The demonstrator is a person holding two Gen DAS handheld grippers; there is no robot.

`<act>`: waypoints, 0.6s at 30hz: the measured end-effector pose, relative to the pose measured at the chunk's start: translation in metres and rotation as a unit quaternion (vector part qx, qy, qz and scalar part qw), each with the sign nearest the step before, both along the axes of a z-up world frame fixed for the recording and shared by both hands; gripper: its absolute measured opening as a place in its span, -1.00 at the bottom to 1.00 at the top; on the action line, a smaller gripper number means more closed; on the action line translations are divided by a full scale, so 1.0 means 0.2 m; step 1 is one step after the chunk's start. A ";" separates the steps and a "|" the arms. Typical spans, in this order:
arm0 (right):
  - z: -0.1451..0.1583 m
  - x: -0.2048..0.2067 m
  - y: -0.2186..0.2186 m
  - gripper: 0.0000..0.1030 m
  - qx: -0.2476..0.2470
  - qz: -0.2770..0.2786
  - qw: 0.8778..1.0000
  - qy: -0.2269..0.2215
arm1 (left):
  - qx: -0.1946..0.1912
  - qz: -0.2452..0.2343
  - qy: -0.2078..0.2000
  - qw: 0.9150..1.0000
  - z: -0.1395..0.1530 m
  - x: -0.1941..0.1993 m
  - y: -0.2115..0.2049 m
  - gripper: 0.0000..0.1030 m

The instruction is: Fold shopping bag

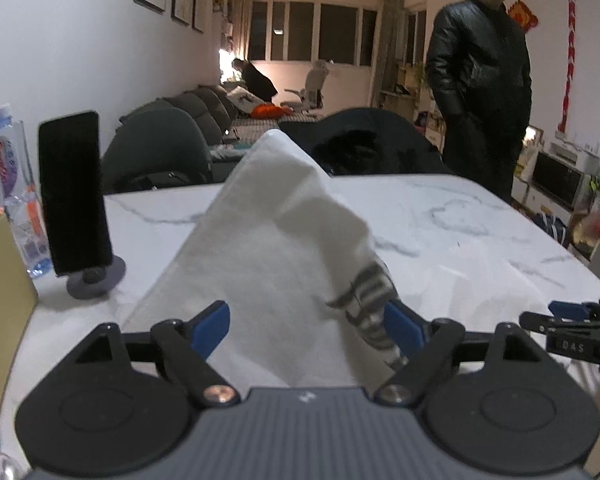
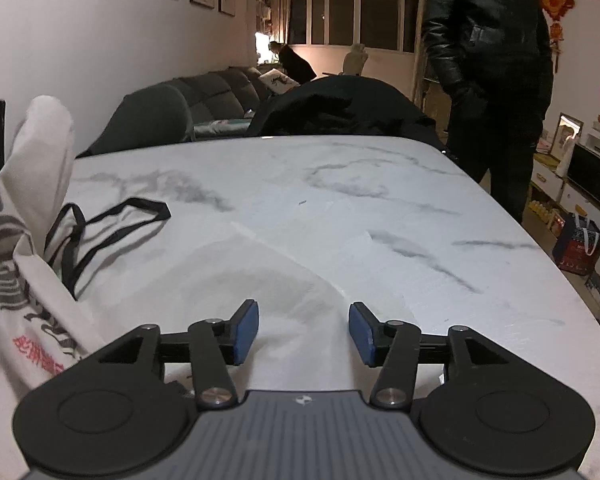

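On the marbled surface (image 2: 340, 184): a white shopping bag (image 1: 268, 248) is lying partly flat and partly rising in a peak.
Bag position: in the left wrist view the cloth is standing up as a tall fold straight ahead of the left gripper (image 1: 307, 330); in the right wrist view the raised part is leaning at the far left, with grey and red print showing.
Bag handles (image 2: 112, 228): two black straps are lying loose on the surface beside the raised cloth.
Left gripper: its blue pads are standing wide apart, with white cloth lying between them; the printed edge is draping against the right-hand pad (image 1: 404, 330), and I cannot tell whether anything is being gripped.
Right gripper (image 2: 304, 332): its fingers are spread open, holding nothing, hovering over a flat, rounded part of the bag.
Gripper spacing: the right gripper is showing at the right edge of the left wrist view, apart from the left one.
Left of the bag: a dark phone (image 1: 74, 192) is standing upright on a round stand, with a water bottle (image 1: 10, 184) behind it.
Far side: a person in a black jacket (image 1: 480, 80) is standing beyond the surface.
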State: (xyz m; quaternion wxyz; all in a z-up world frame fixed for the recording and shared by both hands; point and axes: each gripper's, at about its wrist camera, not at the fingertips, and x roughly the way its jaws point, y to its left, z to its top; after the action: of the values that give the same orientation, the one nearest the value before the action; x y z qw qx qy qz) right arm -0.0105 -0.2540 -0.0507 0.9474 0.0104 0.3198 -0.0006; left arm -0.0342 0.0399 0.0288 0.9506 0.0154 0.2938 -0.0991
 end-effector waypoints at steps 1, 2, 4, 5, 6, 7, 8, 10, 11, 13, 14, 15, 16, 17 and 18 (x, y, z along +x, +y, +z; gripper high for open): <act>0.00 0.00 -0.01 -0.03 -0.001 -0.005 1.000 0.000 | 0.003 -0.004 0.004 1.000 -0.01 0.00 -0.02 0.63; -0.01 0.01 -0.02 -0.02 -0.002 -0.009 1.000 0.000 | 0.006 -0.008 0.006 1.000 -0.02 0.00 -0.03 0.63; -0.01 0.02 -0.04 -0.02 0.004 -0.020 1.000 0.003 | 0.014 -0.015 0.013 1.000 -0.04 0.00 -0.06 0.63; -0.02 0.02 -0.06 -0.02 0.007 -0.024 1.000 0.004 | 0.018 -0.016 0.017 1.000 -0.05 0.01 -0.07 0.62; -0.02 0.03 -0.07 -0.02 0.009 -0.027 1.000 0.005 | 0.022 -0.017 0.021 0.999 -0.07 0.01 -0.08 0.62; -0.01 0.03 -0.09 -0.02 0.012 -0.029 0.999 0.004 | 0.027 -0.017 0.026 0.999 -0.08 0.01 -0.09 0.60; -0.01 0.04 -0.10 -0.02 0.017 -0.030 0.999 0.003 | 0.031 -0.017 0.031 0.999 -0.09 0.01 -0.09 0.56; 0.00 0.07 -0.13 -0.02 0.029 -0.032 0.999 0.001 | 0.037 -0.018 0.039 0.998 -0.12 0.03 -0.11 0.53; 0.01 0.09 -0.14 -0.02 0.032 -0.031 0.999 0.003 | 0.040 -0.018 0.042 0.998 -0.13 0.03 -0.12 0.52; 0.02 0.14 -0.17 -0.02 0.036 -0.029 0.999 0.007 | 0.044 -0.018 0.047 0.998 -0.14 0.04 -0.12 0.51; 0.02 0.17 -0.17 -0.02 0.036 -0.027 0.999 0.011 | 0.046 -0.017 0.049 0.998 -0.15 0.05 -0.13 0.51; 0.02 0.20 -0.18 -0.02 0.037 -0.024 0.999 0.016 | 0.047 -0.017 0.051 0.997 -0.16 0.05 -0.13 0.51; 0.02 0.23 -0.18 -0.02 0.037 -0.022 0.999 0.021 | 0.048 -0.017 0.053 0.997 -0.17 0.06 -0.13 0.51; 0.01 0.26 -0.18 -0.02 0.039 -0.019 0.999 0.026 | 0.050 -0.017 0.055 0.997 -0.18 0.06 -0.13 0.50; 0.01 0.29 -0.18 -0.02 0.040 -0.016 0.999 0.032 | 0.051 -0.018 0.056 0.997 -0.19 0.07 -0.14 0.50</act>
State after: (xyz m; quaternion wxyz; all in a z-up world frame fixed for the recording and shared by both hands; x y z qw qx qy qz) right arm 0.0469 -0.2907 -0.0494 0.9355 0.0533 0.3492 -0.0032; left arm -0.0205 0.0122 -0.0082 0.9285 0.0635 0.3514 -0.1022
